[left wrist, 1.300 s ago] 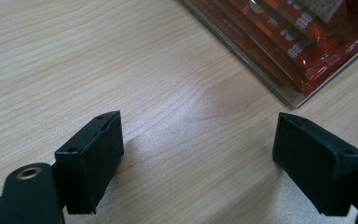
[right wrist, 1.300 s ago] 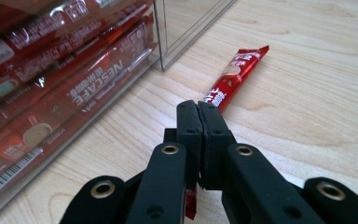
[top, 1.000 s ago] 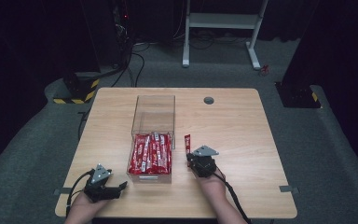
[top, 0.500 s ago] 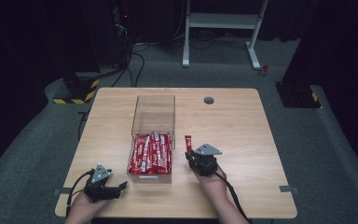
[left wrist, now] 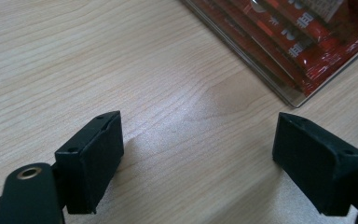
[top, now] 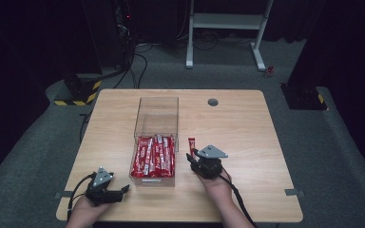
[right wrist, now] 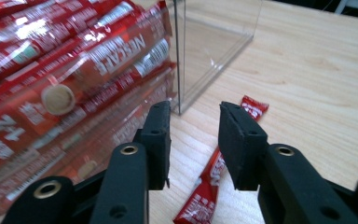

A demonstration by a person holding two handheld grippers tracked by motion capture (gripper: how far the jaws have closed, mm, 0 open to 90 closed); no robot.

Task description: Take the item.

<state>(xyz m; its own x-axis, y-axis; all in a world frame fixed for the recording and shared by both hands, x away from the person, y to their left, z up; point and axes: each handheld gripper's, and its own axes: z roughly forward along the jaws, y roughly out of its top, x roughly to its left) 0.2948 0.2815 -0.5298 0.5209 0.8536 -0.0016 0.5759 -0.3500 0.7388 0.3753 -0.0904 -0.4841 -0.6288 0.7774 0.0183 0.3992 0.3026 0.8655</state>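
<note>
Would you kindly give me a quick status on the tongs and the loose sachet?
Right tongs just opening, sachet flat on table below. Left tongs open, idle. Clear box close alongside.

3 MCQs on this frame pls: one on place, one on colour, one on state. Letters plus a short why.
1. Where does the loose sachet lie?
A. on the table right of the clear box
B. inside the box
C. at the table's far edge

2. What colour are the sachets in the box?
A. blue
B. red
C. green

3. How does the right tool stand?
A. clamped on the sachet
B. jaws apart above the sachet, not pressing it
C. inside the box

Key:
1 A: the loose sachet rests on the table beside the clear box.
2 B: the packed sachets are red.
3 B: the right tool has just been opening; the sachet lies flat below its jaws.
</note>
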